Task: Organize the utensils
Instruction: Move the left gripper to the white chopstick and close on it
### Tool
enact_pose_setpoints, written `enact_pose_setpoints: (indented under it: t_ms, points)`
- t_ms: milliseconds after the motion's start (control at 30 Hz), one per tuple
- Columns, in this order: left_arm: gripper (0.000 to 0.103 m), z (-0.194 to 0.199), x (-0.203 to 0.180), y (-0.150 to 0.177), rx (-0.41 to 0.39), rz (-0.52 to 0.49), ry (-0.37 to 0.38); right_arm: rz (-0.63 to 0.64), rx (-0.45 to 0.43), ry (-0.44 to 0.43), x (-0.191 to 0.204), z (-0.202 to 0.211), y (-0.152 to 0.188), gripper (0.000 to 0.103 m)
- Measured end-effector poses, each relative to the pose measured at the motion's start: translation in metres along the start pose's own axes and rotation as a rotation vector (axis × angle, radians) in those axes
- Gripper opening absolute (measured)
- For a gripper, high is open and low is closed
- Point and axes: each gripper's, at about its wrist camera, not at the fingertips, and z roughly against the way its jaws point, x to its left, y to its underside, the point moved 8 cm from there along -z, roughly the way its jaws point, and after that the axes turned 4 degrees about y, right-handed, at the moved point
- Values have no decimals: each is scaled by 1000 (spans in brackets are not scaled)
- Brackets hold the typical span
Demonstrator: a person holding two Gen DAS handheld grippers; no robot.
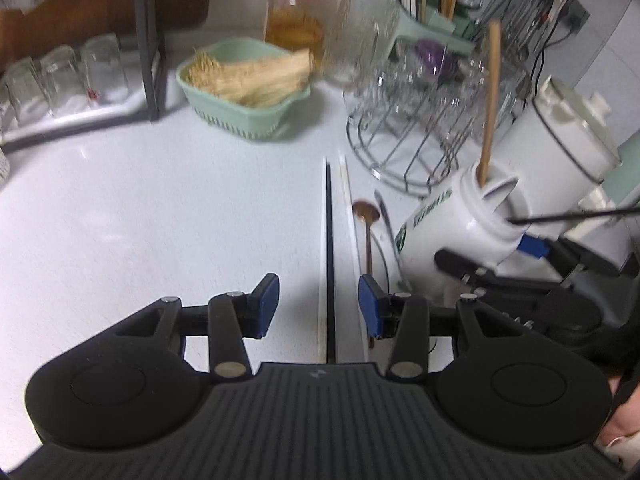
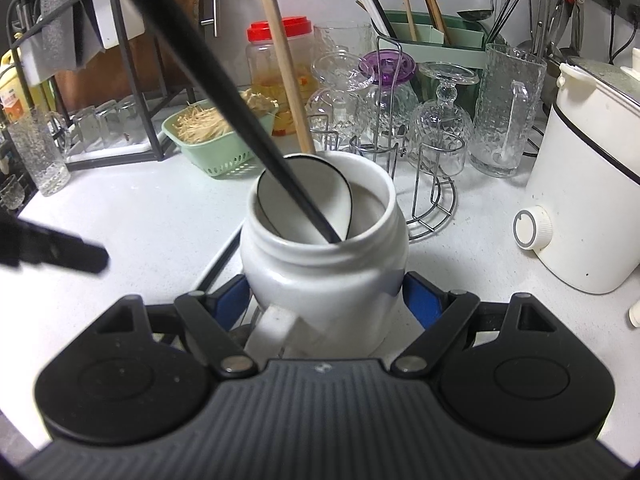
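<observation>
A white ceramic jar (image 2: 324, 276) is clamped between the blue pads of my right gripper (image 2: 328, 300). It holds a white spoon with a black rim (image 2: 304, 196), a wooden handle (image 2: 284, 60) and a long black stick (image 2: 200, 80). In the left wrist view the jar (image 1: 452, 224) leans left, with the right gripper's finger (image 1: 472, 266) under it. My left gripper (image 1: 318, 304) is open and empty, low over the counter seam (image 1: 328, 240). A brown spoon (image 1: 366, 216) and a metal utensil (image 1: 390, 232) lie on the counter just beyond its right pad (image 1: 370, 304).
A green basket of straw-like sticks (image 1: 244, 84) and a red-lidded jar (image 1: 300, 12) stand behind. A wire rack of glasses (image 1: 420, 120), a white appliance (image 1: 568, 132) and a green utensil holder (image 2: 432, 40) crowd the right. Upturned glasses (image 1: 64, 76) sit at the far left.
</observation>
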Motion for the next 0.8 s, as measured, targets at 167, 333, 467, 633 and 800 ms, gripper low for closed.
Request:
enact_pose_setpoints:
  t_ms: [167, 333, 467, 633, 800]
  points:
    - [48, -24, 3, 16, 43, -6, 14, 1, 9, 2, 0, -1, -2, 86]
    - [48, -44, 10, 24, 55, -9, -11, -11, 40, 22, 2, -2, -4, 86]
    - [47, -54, 12, 24, 59, 16, 7, -23, 46, 38, 3, -3, -5, 86]
    - [37, -63, 4, 27, 82, -54, -5, -37, 45, 40, 2, -3, -4, 86]
    - [30, -71, -4, 26, 86, -125, -35, -42, 38, 47, 3, -3, -4, 86]
